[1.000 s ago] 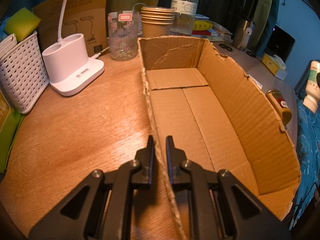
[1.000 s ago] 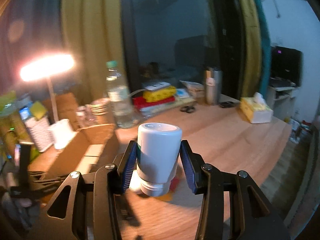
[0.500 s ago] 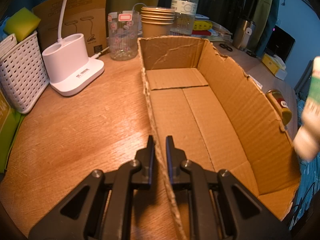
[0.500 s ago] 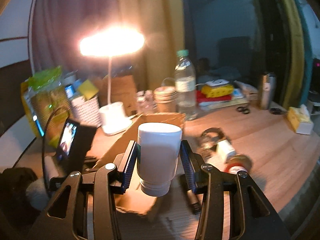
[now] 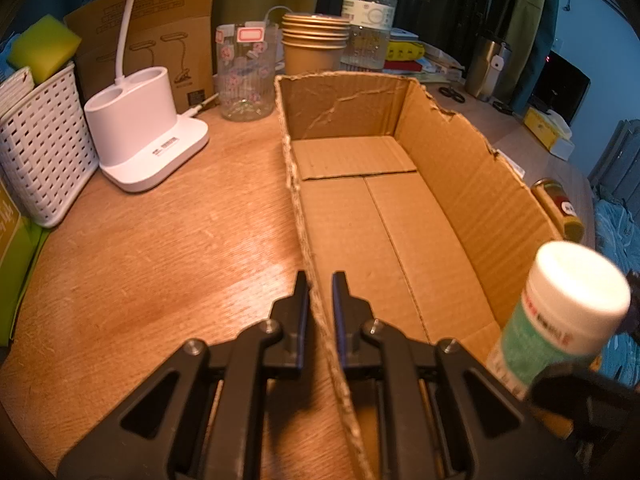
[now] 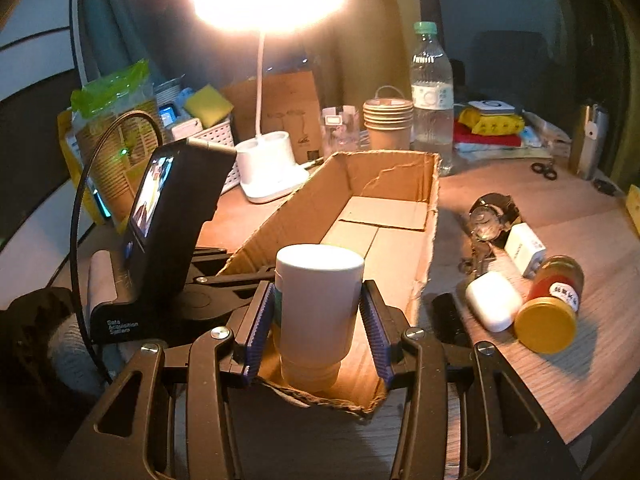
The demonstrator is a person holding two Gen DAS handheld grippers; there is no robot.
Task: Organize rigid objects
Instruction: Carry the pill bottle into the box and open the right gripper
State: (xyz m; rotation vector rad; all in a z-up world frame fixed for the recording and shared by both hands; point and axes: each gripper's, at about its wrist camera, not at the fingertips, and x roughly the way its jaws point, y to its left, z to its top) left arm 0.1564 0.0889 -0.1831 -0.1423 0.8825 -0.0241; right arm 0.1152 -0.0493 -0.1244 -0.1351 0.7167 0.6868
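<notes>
An open cardboard box (image 5: 480,184) lies lengthwise on the wooden table, with nothing inside. My left gripper (image 5: 320,300) is shut on the box's left wall near its front end. My right gripper (image 6: 318,320) is shut on a white-capped bottle (image 6: 318,300) with a green label, held upright over the box's (image 6: 304,208) near end. In the left wrist view the bottle (image 5: 560,320) is at the box's near right corner. Right of the box lie a yellow-lidded jar (image 6: 552,308), a white oval case (image 6: 492,300), a white adapter (image 6: 524,250) and keys (image 6: 486,224).
Beyond the box stand a white lamp base (image 5: 148,132), a white woven basket (image 5: 40,148), a stickered glass jar (image 5: 246,76), stacked paper cups (image 5: 312,48) and a water bottle (image 5: 370,16). The left gripper's camera unit (image 6: 172,216) rises just left of the box.
My right gripper has swung left and down with the bottle, from the open table to the box's near end. The bottle has come closer in the left wrist view. The left gripper has not moved.
</notes>
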